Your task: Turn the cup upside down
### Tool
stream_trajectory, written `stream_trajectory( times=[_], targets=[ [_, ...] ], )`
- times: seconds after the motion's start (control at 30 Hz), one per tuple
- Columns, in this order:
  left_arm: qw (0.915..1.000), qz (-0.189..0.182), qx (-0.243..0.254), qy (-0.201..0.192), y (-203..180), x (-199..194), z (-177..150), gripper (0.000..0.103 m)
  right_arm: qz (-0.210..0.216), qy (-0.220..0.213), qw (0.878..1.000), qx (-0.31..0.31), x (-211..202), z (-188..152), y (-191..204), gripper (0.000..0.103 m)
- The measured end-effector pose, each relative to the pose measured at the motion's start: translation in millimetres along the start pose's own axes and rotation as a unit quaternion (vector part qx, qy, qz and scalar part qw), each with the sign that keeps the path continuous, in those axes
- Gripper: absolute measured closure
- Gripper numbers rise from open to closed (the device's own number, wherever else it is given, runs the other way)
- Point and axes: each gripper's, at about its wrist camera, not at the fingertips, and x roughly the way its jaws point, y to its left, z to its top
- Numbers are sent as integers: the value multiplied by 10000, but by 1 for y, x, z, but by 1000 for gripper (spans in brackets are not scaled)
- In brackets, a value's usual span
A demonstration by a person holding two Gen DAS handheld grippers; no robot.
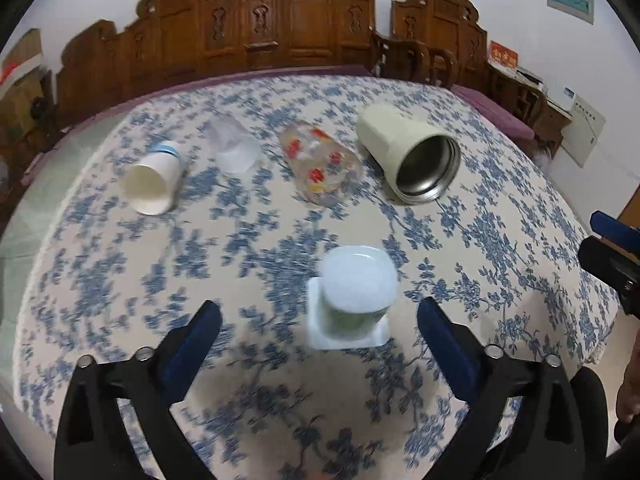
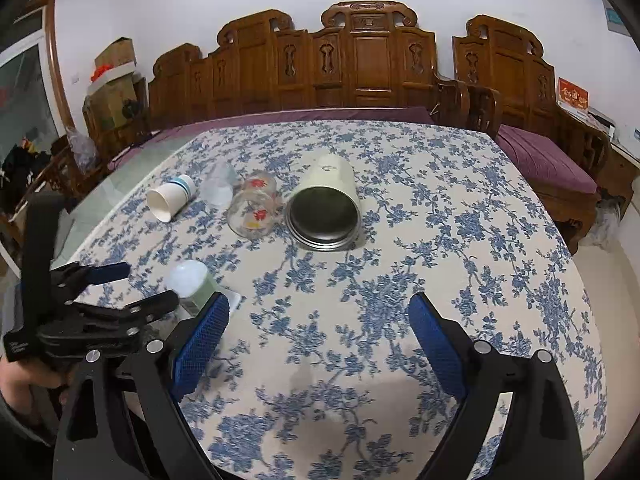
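A pale green cup point(image 1: 357, 294) stands upside down on a white square coaster point(image 1: 347, 336), just ahead of my open, empty left gripper point(image 1: 319, 338). It also shows in the right wrist view point(image 2: 191, 285). Several cups lie on their sides further back: a white paper cup point(image 1: 154, 184), a frosted clear cup point(image 1: 236, 148), a glass with red flowers point(image 1: 320, 164) and a cream steel-lined tumbler point(image 1: 408, 152). My right gripper point(image 2: 319, 332) is open and empty over bare tablecloth, to the right of the green cup.
The table carries a blue-flowered cloth point(image 2: 400, 280). A carved wooden bench point(image 2: 360, 64) with a purple cushion point(image 2: 544, 160) runs behind it. The left gripper's body point(image 2: 80, 312) shows at the left of the right wrist view.
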Motion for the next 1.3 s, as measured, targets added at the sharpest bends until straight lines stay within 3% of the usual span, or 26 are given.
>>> stream_trajectory(
  times=[0.13,0.3,0.6,0.83,1.1,1.3],
  targets=[
    [9998,162,38,-77,8,-20,-7,8,17,-62,9999,108,-3,-3,10,3],
    [9994,331,17,-134,17,-41,-21,8,80,-54,9997,245,-5,-11,23,3],
    [9991,241,-218,-256,34,-79,-43,8,107,-131,9990,407,-21,-36,43,3],
    [9964,310,-372,-699,40,-124,-46,8,0,-579,9976,390,-62,-36,53,3],
    [9887,402,-358,-1398,33,-179,-43,8,-43,-1435,9895,179,-137,-27,70,3],
    [9839,497,-339,-1683,29,-200,-44,8,-62,-1733,9848,48,-161,-24,81,3]
  ],
)
